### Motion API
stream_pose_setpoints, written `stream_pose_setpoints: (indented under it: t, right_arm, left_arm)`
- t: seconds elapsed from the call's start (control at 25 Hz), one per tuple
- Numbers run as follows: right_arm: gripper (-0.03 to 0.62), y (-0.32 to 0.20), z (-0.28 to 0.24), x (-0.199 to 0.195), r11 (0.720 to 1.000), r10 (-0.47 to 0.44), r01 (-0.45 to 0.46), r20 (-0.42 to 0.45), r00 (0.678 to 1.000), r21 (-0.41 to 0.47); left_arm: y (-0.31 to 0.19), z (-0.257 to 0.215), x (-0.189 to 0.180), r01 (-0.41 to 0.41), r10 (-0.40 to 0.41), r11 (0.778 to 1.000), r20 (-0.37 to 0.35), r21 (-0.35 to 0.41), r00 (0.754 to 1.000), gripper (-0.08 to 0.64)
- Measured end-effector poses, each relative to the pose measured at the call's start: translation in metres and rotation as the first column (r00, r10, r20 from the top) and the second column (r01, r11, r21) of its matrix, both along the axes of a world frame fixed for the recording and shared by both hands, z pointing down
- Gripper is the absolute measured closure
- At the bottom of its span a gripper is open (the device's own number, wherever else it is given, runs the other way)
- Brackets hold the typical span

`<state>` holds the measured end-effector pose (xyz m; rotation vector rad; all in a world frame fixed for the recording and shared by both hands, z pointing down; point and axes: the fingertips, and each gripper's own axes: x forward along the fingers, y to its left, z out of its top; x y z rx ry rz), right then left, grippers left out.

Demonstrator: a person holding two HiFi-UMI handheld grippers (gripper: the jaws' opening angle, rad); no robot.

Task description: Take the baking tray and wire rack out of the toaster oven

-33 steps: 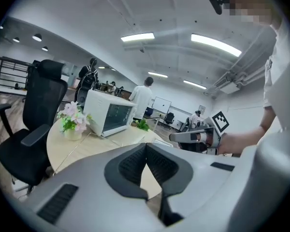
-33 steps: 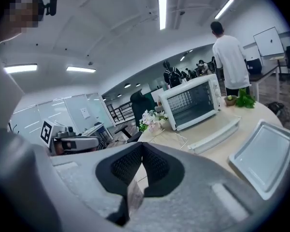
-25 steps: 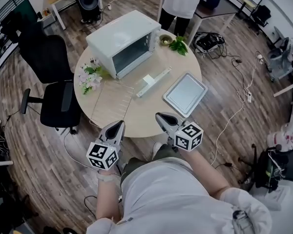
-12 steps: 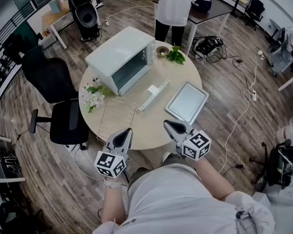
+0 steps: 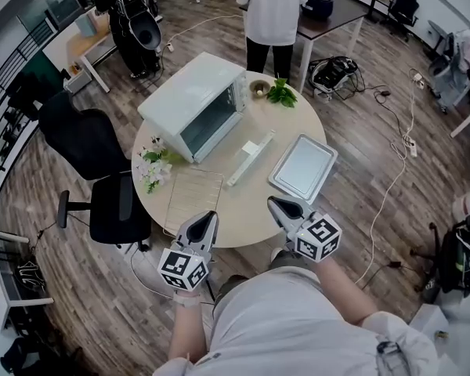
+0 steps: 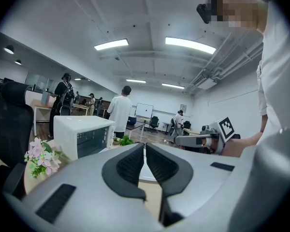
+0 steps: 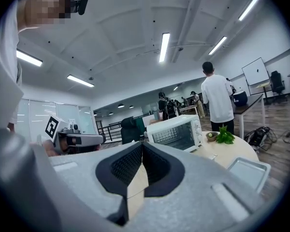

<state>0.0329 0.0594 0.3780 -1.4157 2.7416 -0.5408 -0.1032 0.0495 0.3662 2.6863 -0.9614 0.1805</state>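
The baking tray (image 5: 301, 167), a shallow silvery rectangle with rounded corners and a raised rim, is lying flat on the table just ahead of the right gripper (image 5: 272, 202) and a little to its right. The wire rack (image 5: 193, 198), a thin grid that is hard to pick out against the pale wood, is lying flat just ahead of the left gripper (image 5: 210, 216). Beyond both, the white toaster oven (image 5: 196, 104) is sitting with its glass front facing the grippers. Both grippers are hovering at the near edge of the round table (image 5: 243, 222), their dark pads pressed together and gripping nothing. A long white strip (image 5: 249, 157) is lying between rack and tray, flowers (image 5: 153, 167) are sitting beyond the left gripper, and green leaves (image 5: 282, 94) beside the oven. A black office chair (image 5: 102, 171) is standing far to the left on the wood floor (image 5: 360, 171), and a person in a white shirt (image 5: 270, 6) is standing behind the table.
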Motion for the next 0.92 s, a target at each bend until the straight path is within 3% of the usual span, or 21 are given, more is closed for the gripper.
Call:
stream_pose_setpoints:
  t: [0.92]
  right_arm:
    - [0.584, 0.000, 0.025, 0.012, 0.997, 0.012, -0.007, 0.068, 0.998, -0.076]
  left_arm:
    - [0.004, 0.027, 0.005, 0.024, -0.022, 0.998, 0.020, -0.060, 1.000, 0.560]
